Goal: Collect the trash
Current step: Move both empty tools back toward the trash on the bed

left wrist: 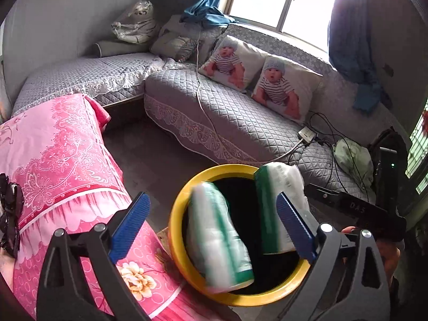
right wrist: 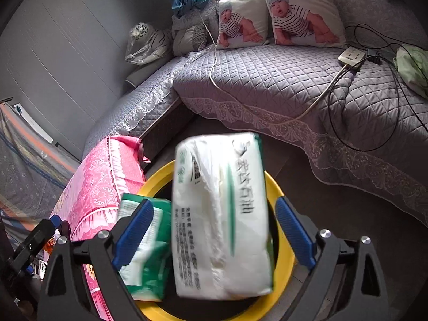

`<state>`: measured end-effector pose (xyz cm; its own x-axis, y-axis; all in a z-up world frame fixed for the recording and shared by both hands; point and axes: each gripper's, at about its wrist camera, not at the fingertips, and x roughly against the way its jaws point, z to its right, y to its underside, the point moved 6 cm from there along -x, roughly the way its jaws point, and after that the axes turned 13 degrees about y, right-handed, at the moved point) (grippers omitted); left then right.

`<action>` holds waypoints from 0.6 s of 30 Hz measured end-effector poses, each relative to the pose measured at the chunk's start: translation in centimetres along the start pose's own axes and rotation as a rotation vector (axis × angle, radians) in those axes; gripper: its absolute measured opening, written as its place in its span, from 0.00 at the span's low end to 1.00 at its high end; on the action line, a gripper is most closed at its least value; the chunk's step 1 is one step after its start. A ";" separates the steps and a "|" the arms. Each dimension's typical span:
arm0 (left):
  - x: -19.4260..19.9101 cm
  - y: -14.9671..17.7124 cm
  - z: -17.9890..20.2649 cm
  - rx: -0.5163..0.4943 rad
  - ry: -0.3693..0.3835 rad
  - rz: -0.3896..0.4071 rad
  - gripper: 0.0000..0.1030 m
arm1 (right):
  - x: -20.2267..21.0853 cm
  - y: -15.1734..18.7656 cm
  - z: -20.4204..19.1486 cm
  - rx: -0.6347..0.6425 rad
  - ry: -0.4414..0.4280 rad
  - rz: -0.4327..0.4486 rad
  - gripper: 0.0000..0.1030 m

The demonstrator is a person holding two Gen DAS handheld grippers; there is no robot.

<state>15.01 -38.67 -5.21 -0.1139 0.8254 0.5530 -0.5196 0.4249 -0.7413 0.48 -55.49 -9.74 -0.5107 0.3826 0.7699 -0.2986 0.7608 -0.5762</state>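
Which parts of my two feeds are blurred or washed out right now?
Left wrist view: the nearer tissue pack over the yellow bin is motion-smeared and the window is blown out white. Right wrist view: both packs look soft, the sofa sharp.

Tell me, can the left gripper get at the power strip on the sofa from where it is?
Probably not without moving: the left gripper hangs open over the yellow bin, with two tissue packs blurred between its fingers. The power strip lies well beyond, on the quilted sofa, among cables.
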 end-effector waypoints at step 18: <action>21.5 4.9 -6.2 -0.008 -0.211 0.202 0.92 | 6.4 6.1 -15.7 0.428 -0.374 0.071 0.92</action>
<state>15.30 -16.53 0.71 -0.3886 0.7980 0.4607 -0.4623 0.2636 -0.8466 8.03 -40.19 -4.01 -0.7690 0.1540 0.6204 -0.5131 0.4300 -0.7428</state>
